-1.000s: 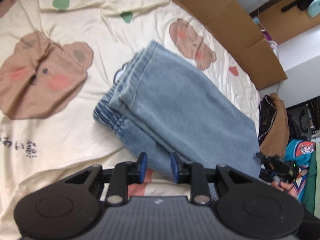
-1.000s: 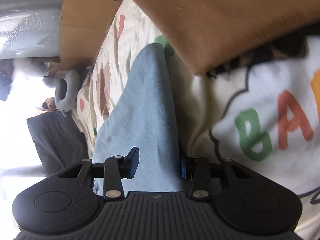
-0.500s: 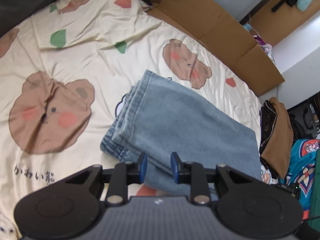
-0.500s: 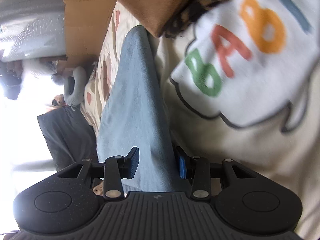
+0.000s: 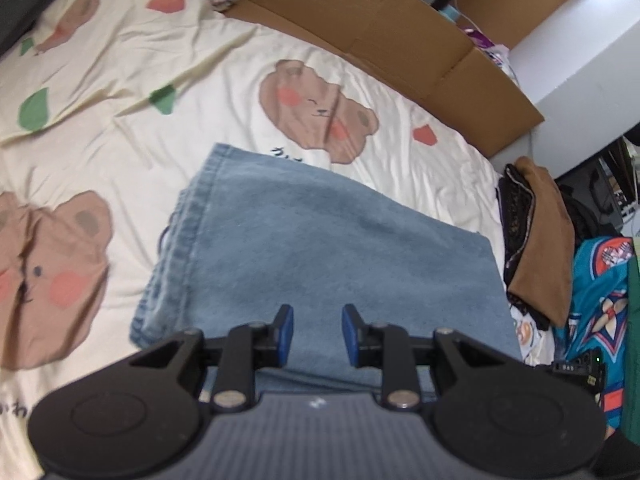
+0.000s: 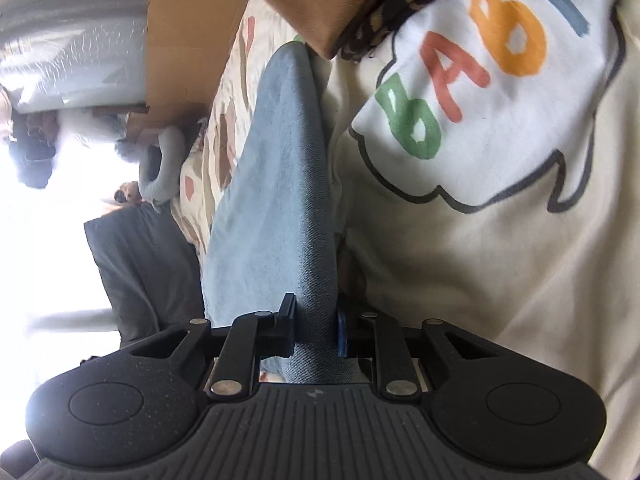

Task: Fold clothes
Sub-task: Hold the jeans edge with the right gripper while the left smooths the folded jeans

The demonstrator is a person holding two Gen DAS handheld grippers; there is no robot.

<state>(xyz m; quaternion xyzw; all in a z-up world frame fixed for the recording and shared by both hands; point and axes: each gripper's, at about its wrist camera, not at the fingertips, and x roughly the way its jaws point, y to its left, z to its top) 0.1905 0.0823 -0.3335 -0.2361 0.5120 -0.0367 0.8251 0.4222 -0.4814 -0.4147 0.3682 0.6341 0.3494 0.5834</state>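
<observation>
A cream bedsheet (image 5: 120, 60) printed with brown bears is covering the bed. Flattened cardboard (image 5: 384, 36) is leaning along its far edge, against a pale wall (image 5: 576, 40). Daylight is glaring white (image 6: 44, 248) beyond the bed.

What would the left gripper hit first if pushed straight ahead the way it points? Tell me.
Most likely the folded blue jeans. The left gripper hangs over them with its jaws apart and empty, angled down at the denim. Depth is hard to judge, but nothing shows between the fingertips and the fabric lying on the bear-print sheet.
</observation>
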